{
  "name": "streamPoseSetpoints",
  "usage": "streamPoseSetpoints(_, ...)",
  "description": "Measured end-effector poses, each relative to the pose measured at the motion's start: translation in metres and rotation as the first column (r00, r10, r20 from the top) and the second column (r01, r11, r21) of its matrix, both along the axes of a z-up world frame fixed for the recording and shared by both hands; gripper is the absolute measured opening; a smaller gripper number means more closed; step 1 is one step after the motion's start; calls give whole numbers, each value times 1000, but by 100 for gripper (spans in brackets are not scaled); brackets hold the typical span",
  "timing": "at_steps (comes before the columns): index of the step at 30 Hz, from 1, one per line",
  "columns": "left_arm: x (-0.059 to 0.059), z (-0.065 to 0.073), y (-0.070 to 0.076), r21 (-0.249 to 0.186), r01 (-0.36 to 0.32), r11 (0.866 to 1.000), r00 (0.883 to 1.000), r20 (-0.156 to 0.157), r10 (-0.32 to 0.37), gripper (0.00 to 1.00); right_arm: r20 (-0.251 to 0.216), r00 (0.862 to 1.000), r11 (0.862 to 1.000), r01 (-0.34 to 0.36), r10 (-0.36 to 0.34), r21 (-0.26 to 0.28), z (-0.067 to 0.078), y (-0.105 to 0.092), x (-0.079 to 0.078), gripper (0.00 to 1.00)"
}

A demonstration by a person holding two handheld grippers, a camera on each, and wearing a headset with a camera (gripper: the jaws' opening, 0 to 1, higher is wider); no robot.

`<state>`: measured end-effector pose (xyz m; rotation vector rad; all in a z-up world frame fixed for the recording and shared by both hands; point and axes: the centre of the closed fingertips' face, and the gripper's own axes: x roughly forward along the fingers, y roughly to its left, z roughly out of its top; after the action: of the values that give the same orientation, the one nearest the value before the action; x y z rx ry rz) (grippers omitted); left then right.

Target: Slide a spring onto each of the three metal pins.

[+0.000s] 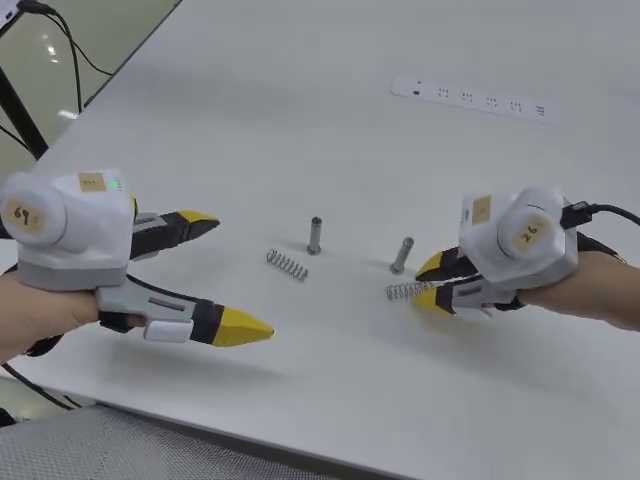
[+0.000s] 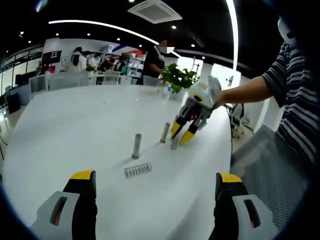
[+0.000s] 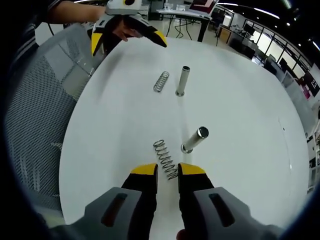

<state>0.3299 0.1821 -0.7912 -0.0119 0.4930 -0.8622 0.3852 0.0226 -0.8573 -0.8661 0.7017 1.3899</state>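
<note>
Two short metal pins stand upright on the white table [image 1: 300,120]: one [image 1: 315,235] [image 3: 182,81] [image 2: 136,146] at the centre, the other [image 1: 402,255] [image 3: 194,140] [image 2: 165,132] to its right. A loose spring [image 1: 287,264] [image 3: 160,81] [image 2: 137,170] lies just left of the centre pin. My right gripper [image 1: 430,283] [image 3: 168,170] is shut on one end of a second spring [image 1: 405,290] [image 3: 166,157], which points at the right pin's base. My left gripper [image 1: 225,272] [image 2: 156,177] hovers open at the left, short of the loose spring.
A white power strip [image 1: 470,98] lies at the far right of the table. The table's front edge runs close below both grippers, with a grey mesh chair [image 1: 100,445] under it. Black cables [image 1: 70,50] hang past the far left corner.
</note>
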Motion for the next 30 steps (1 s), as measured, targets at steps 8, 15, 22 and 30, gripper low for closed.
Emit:
streamPoseSetpoints(8, 0, 0, -2, -1, 2, 1000, 1000, -1, -2, 96, 0, 1000, 1000, -4, 4, -7, -2, -2, -2, 10)
streamPoseSetpoints(15, -1, -1, -1, -1, 1, 1000, 1000, -4, -1, 96, 1, 1000, 1000, -8, 8, -4, -4, -2, -3, 8)
streamPoseSetpoints(22, -2, 0, -1, -1, 1, 1000, 1000, -4, -1, 96, 8, 1000, 1000, -13, 13, -3, -4, -2, -4, 8)
streamPoseSetpoints(30, -2, 2, -3, -4, 5, 1000, 1000, 0, -5, 96, 23, 1000, 1000, -16, 16, 16, 7, -2, -7, 8)
